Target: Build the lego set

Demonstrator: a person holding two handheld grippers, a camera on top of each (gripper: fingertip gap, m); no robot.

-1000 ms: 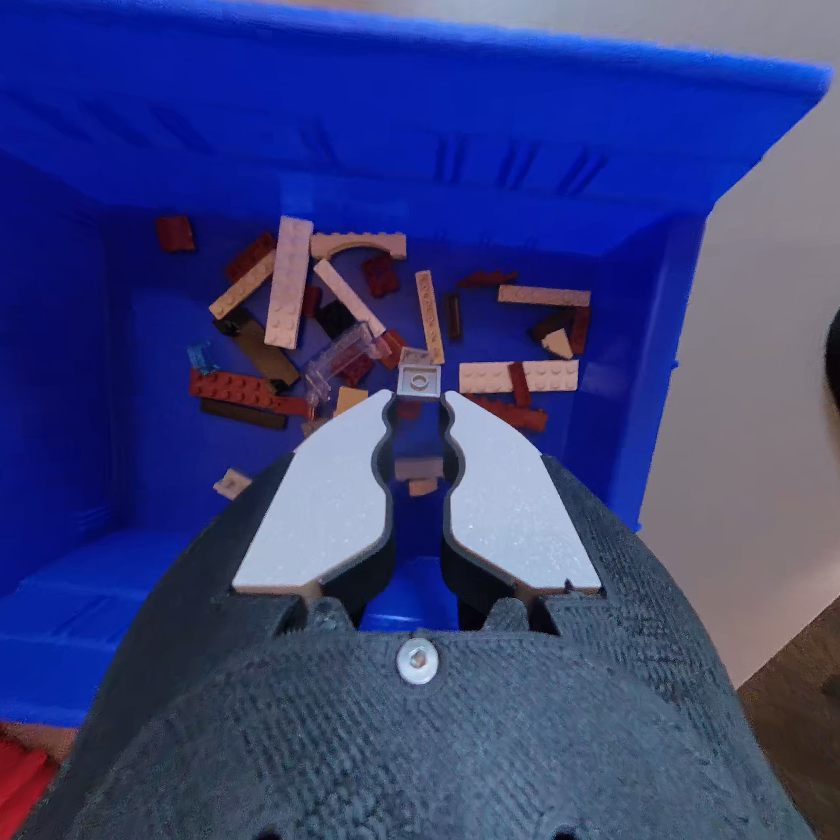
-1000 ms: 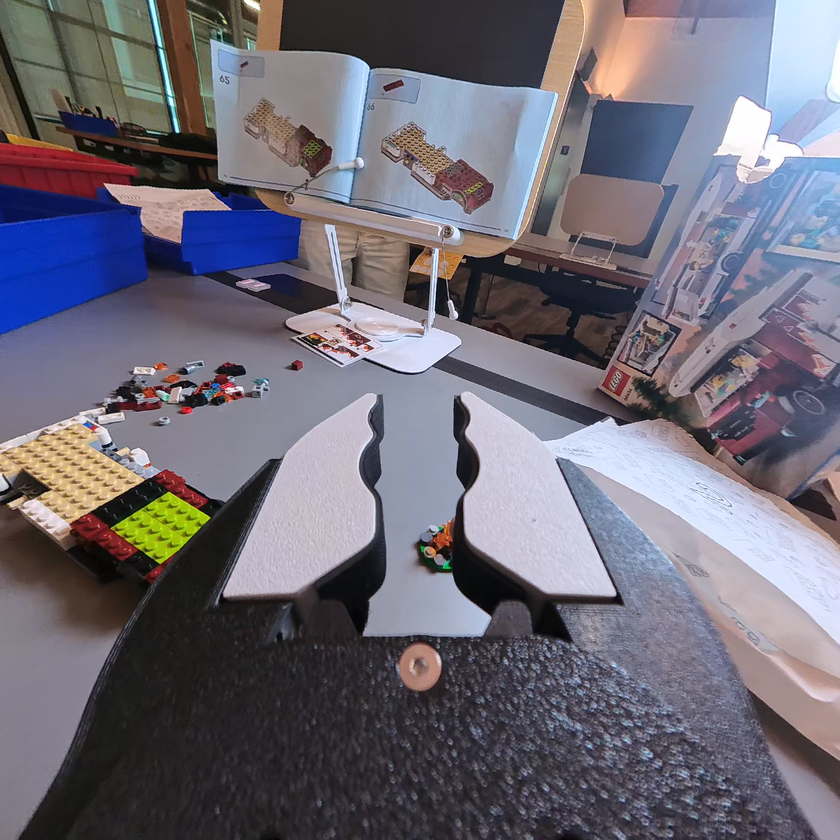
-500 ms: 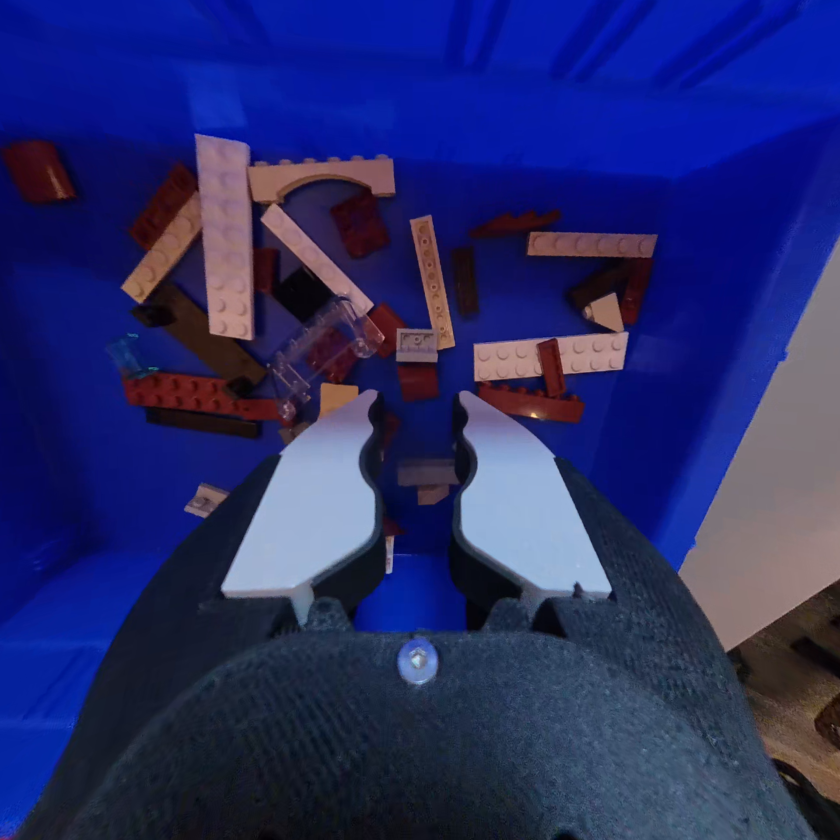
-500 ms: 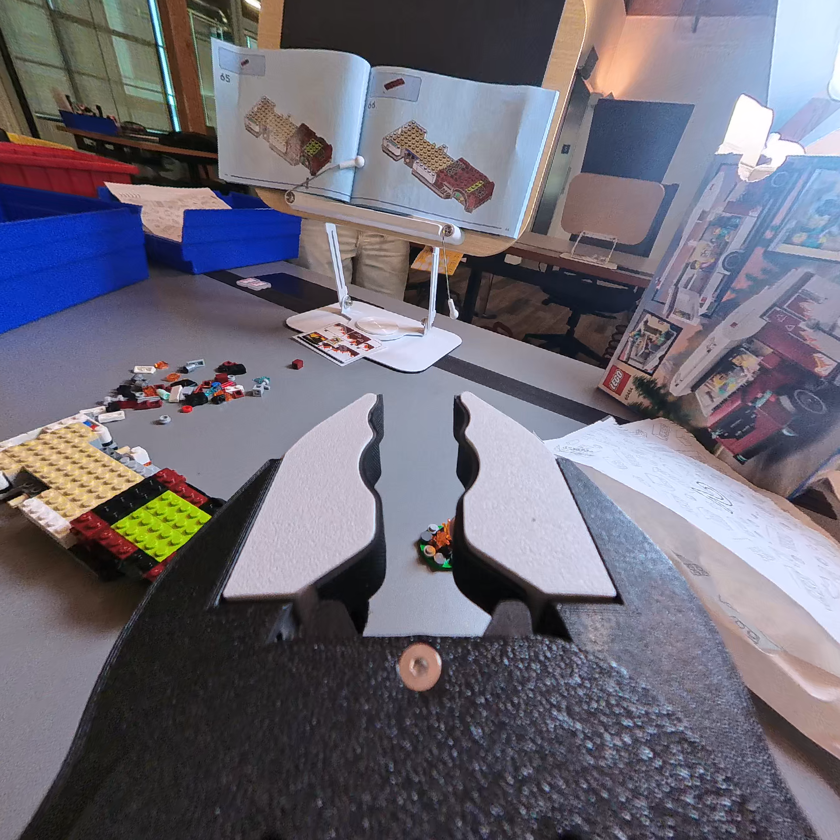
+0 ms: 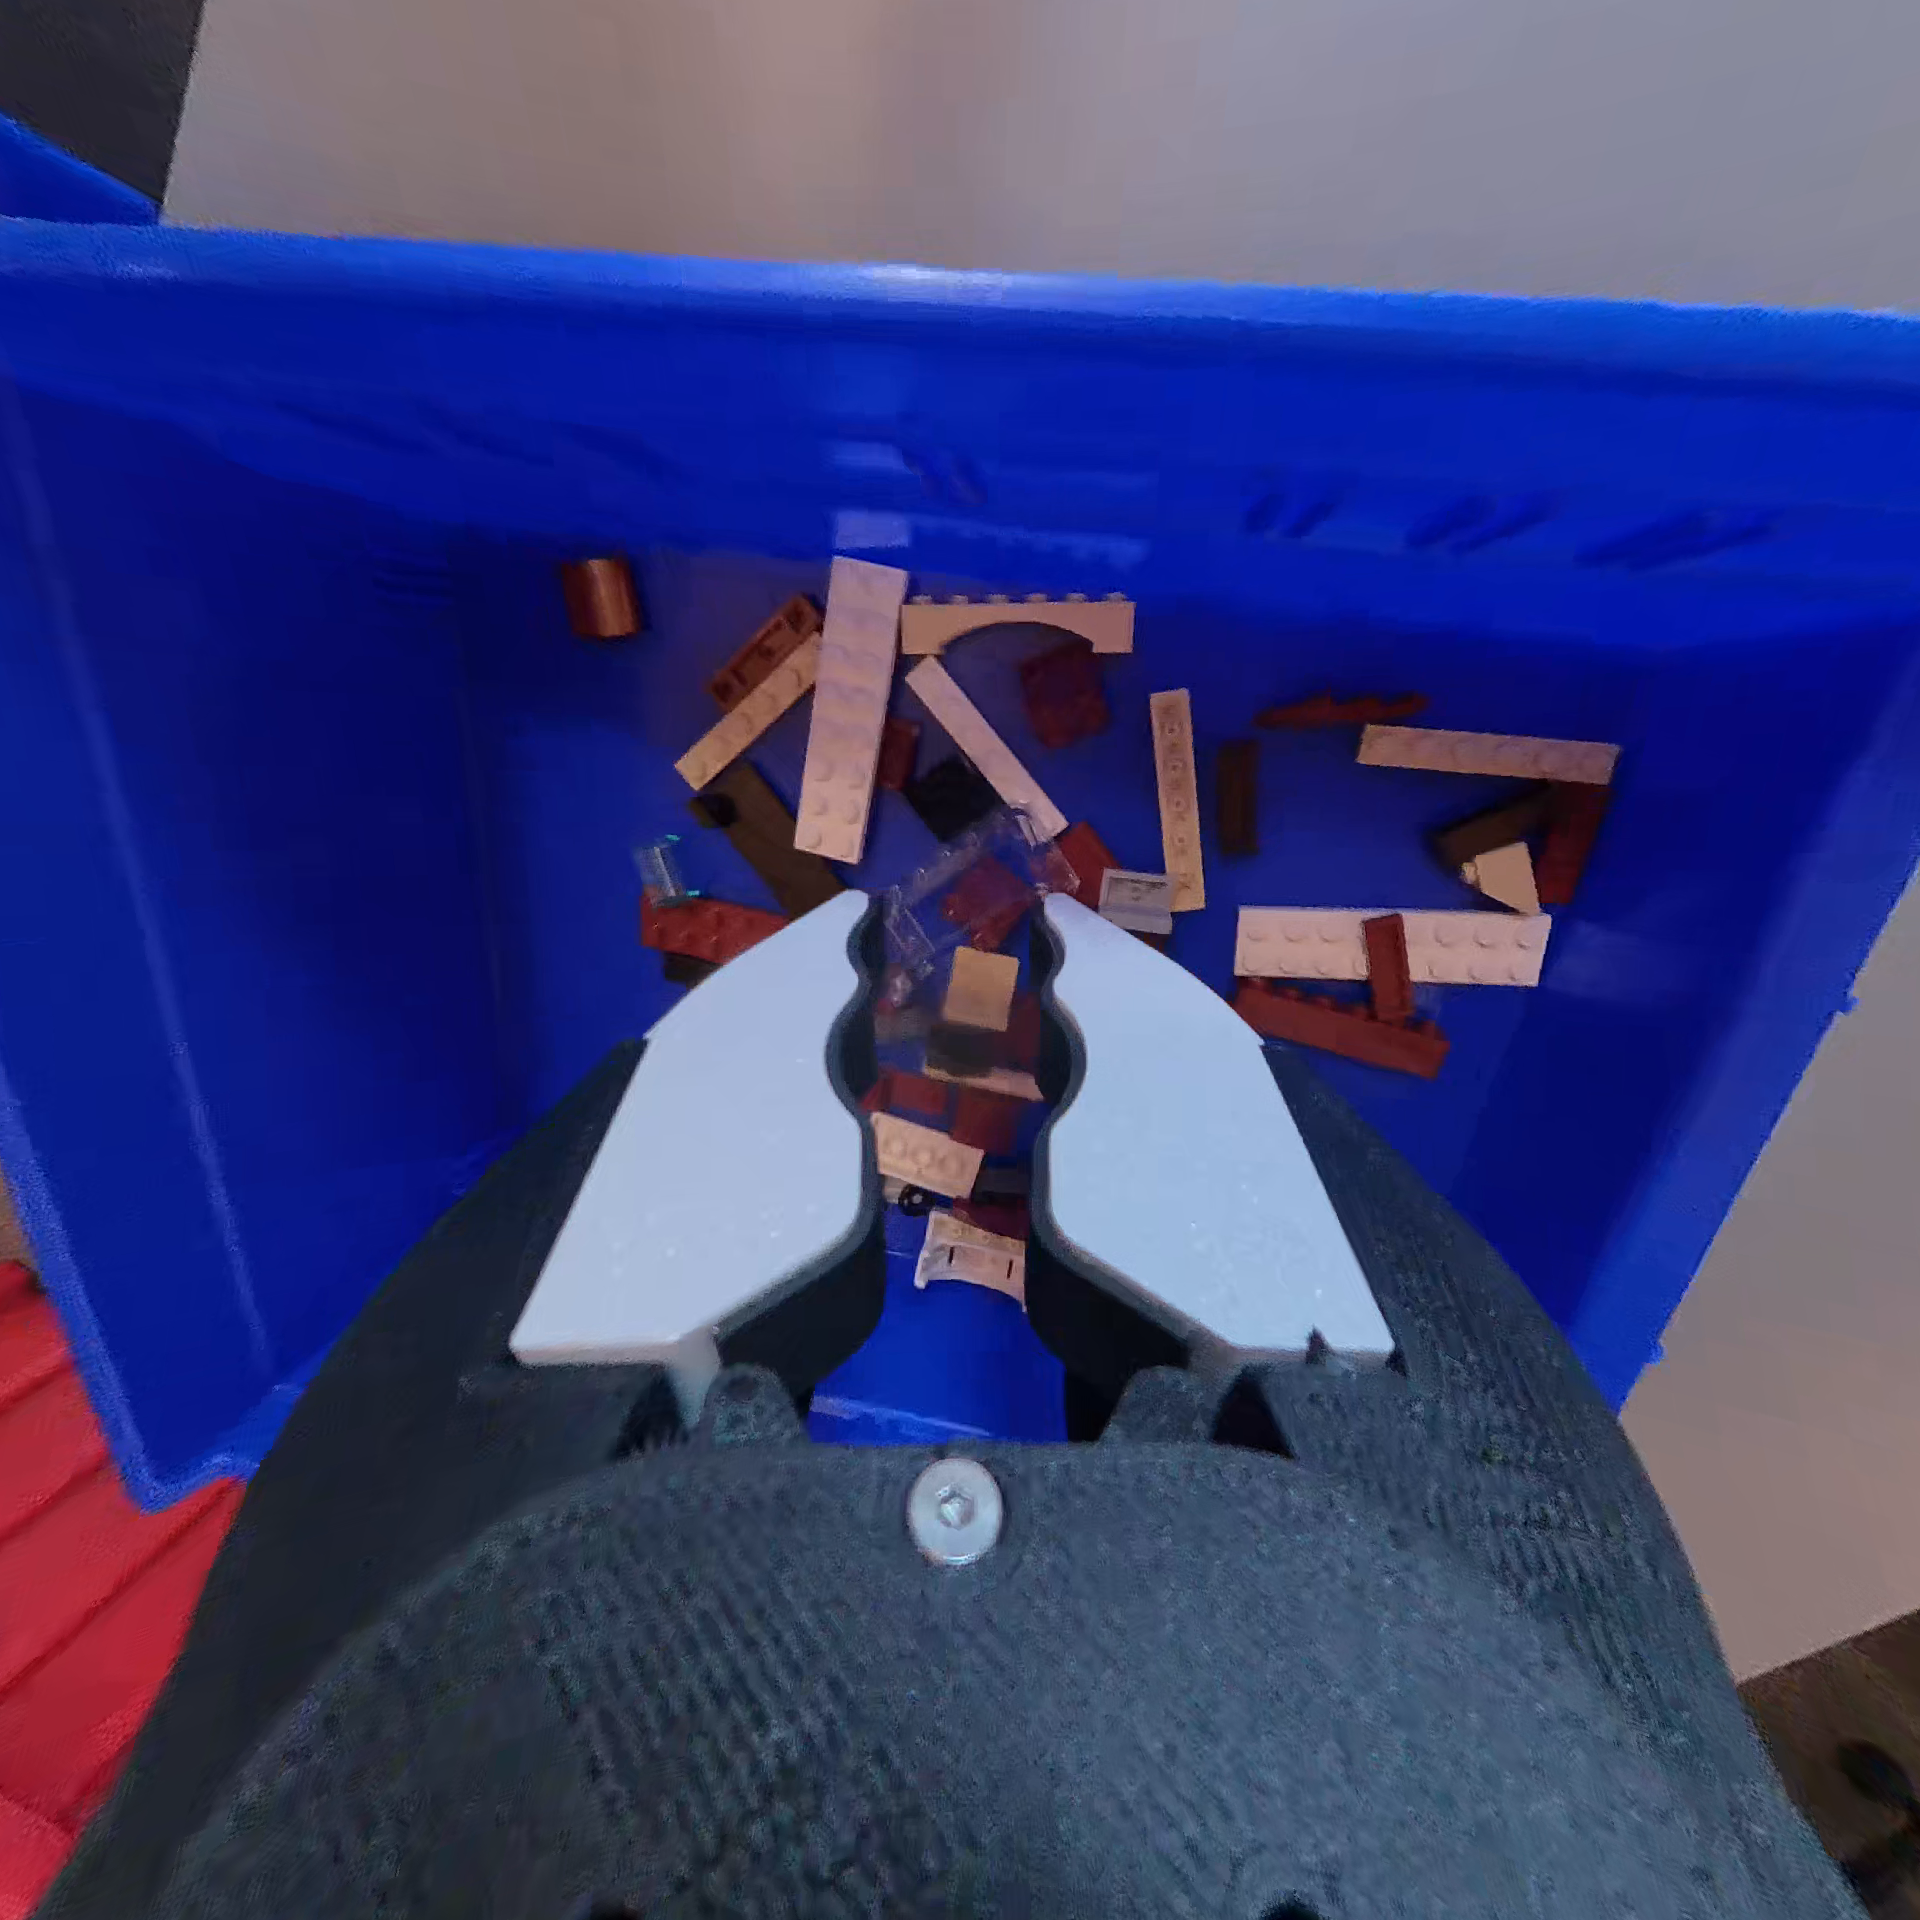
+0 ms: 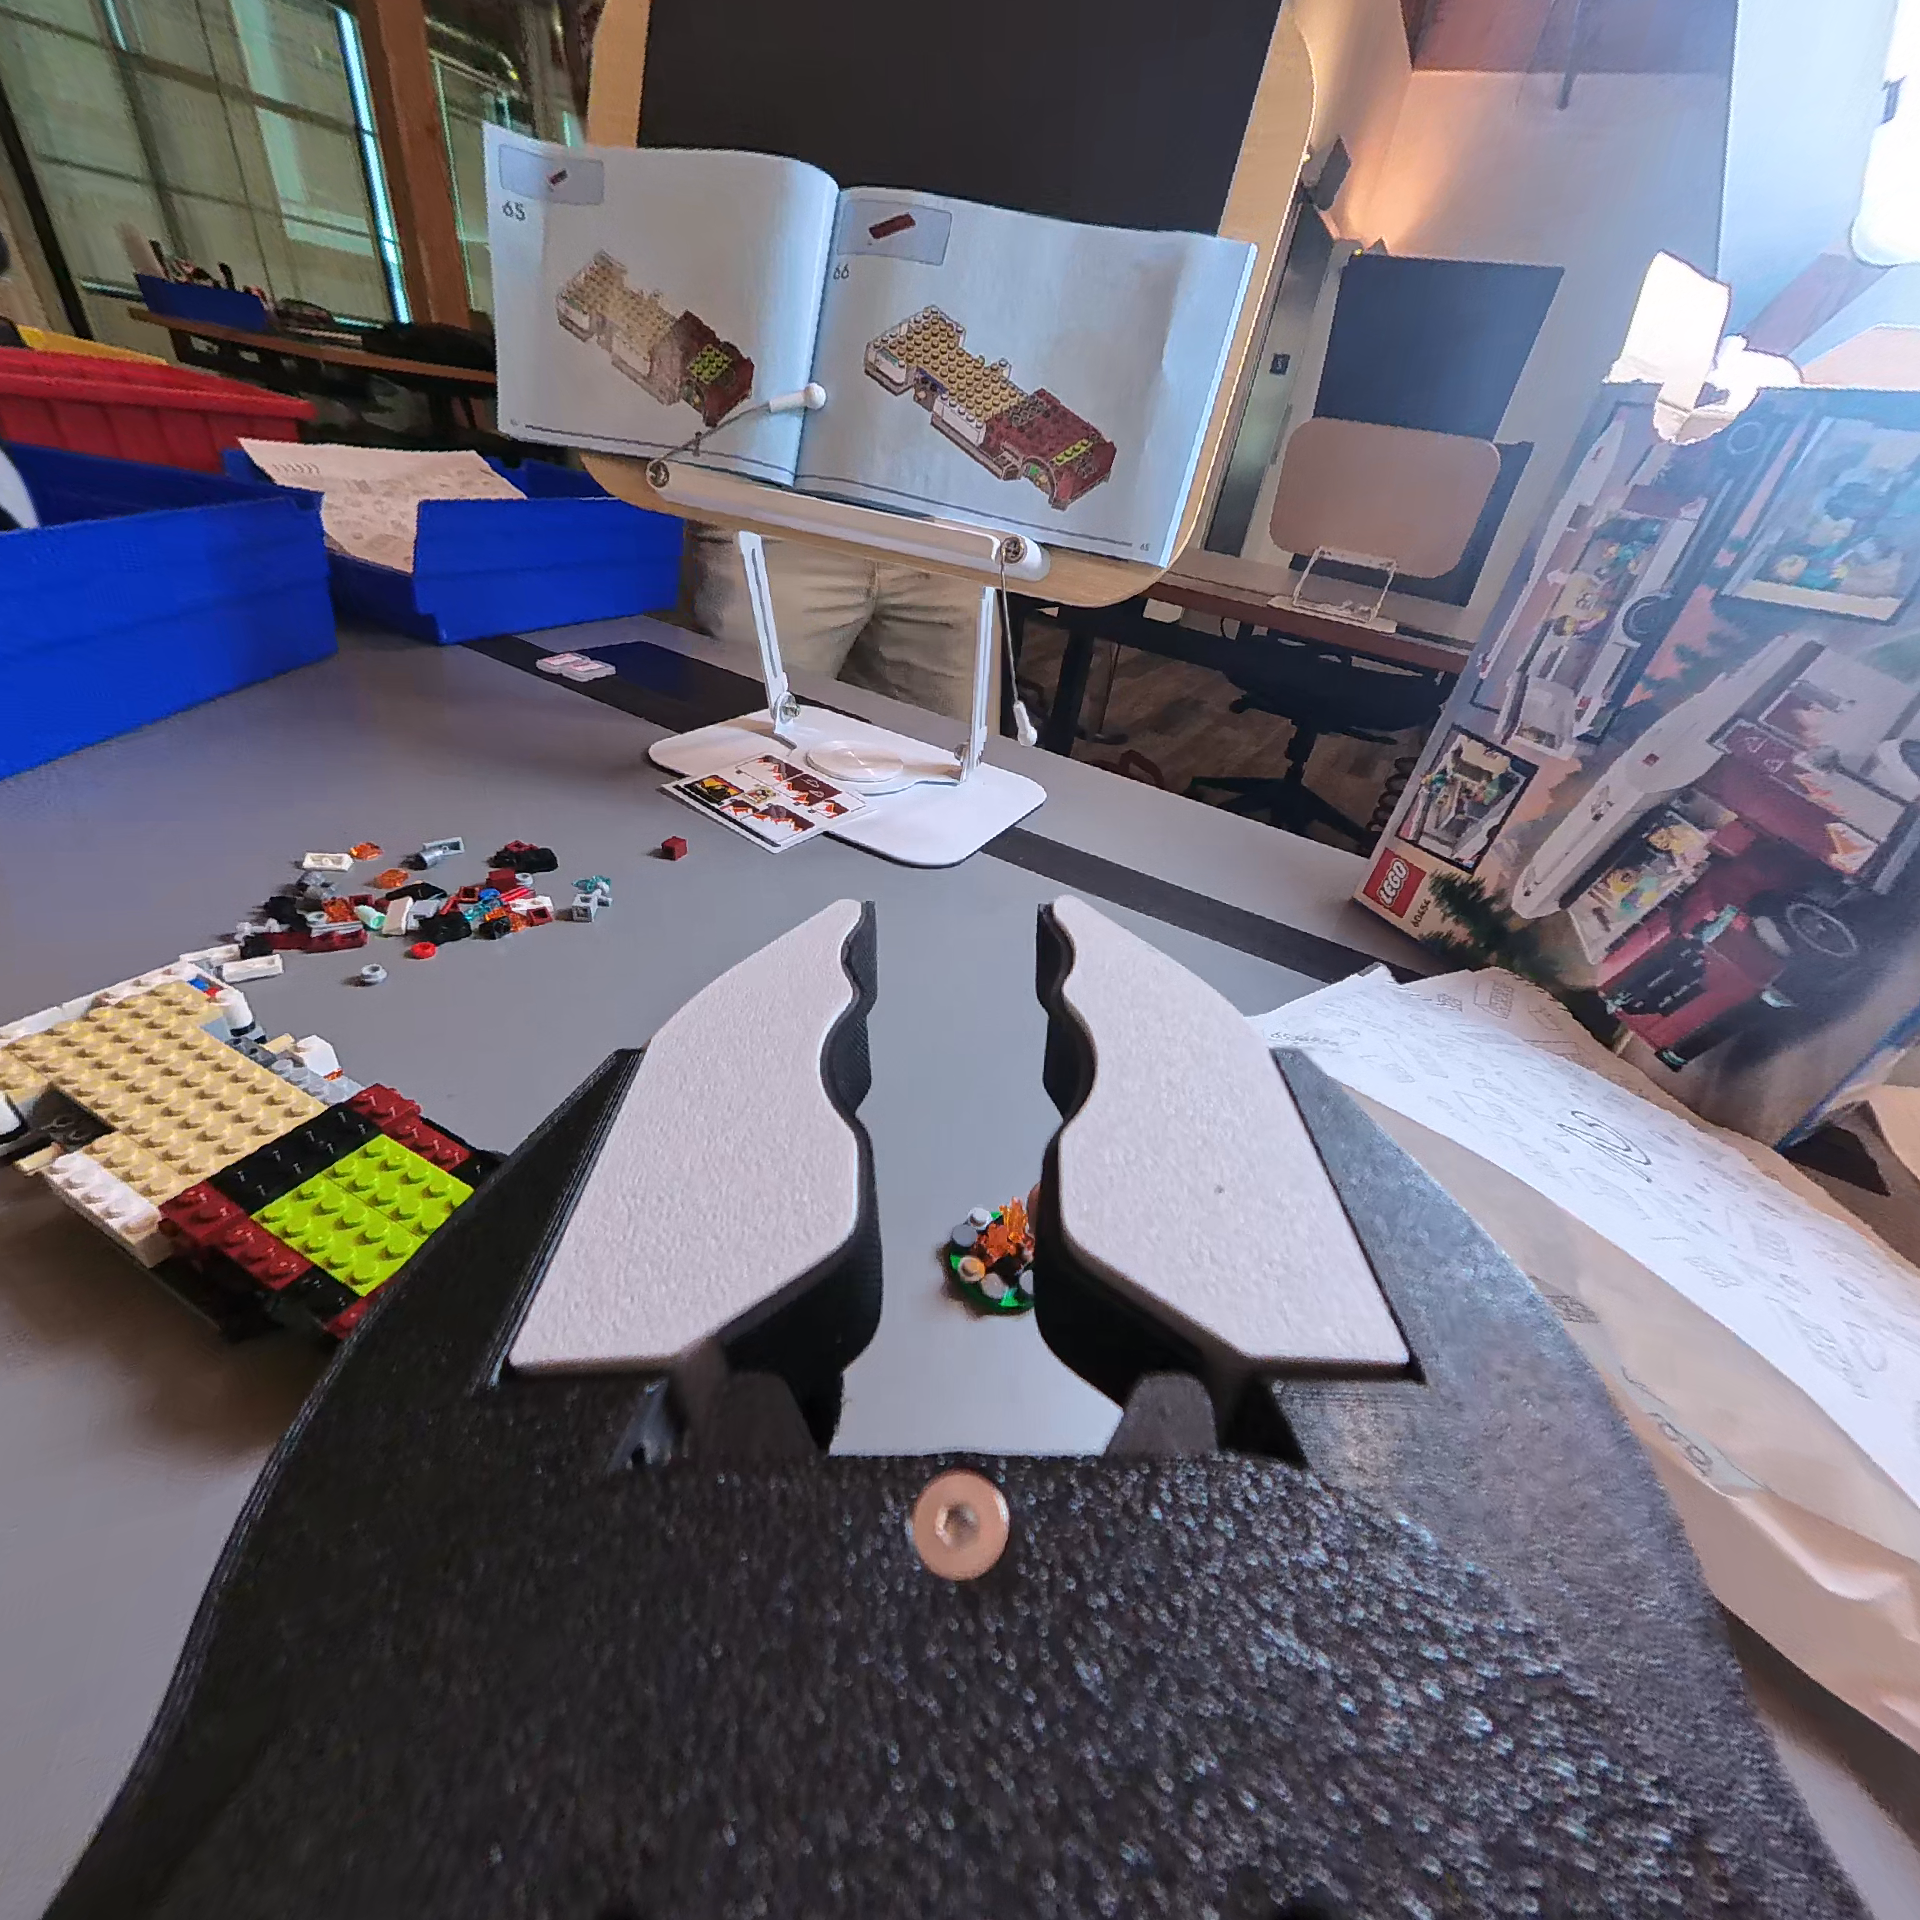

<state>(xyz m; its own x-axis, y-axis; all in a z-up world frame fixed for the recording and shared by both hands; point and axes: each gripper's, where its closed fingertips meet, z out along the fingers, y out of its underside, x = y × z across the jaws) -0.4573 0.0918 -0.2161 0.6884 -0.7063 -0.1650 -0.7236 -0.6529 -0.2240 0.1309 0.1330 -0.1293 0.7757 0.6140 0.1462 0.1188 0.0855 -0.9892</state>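
Here the left claw (image 5: 956, 920) hangs over a blue bin (image 5: 312, 727), its two pads parted with nothing pressed between them. Through the gap show a clear window piece (image 5: 940, 899), tilted with its long axis running from lower left to upper right, and below it a small tan tile (image 5: 982, 987) lying on the bin floor. To the left of the claw tips a dark red plate (image 5: 707, 925) lies nearly level. Farther up, a long pale plate (image 5: 850, 712) stands almost upright in the view, and a tan arch brick (image 5: 1016, 625) lies crosswise just beside its top end. To the right, a small grey tile (image 5: 1136, 899) sits just beside the right fingertip, and a white plate (image 5: 1455, 948) lies level, crossed by a short dark red piece (image 5: 1387, 964).

The right claw (image 6: 956, 920) hovers above a grey desk (image 6: 623, 1039), open and bare. On its left lies a partly built brick model (image 6: 208, 1132), beyond it a scatter of small pieces (image 6: 436, 904). A tiny campfire build (image 6: 992, 1252) sits on the desk between the pads, near the right one. Ahead stands an open instruction booklet (image 6: 862, 332) on a white stand (image 6: 914, 800); on the right lie printed paper sheets (image 6: 1610, 1143) and a toy box (image 6: 1714, 727).
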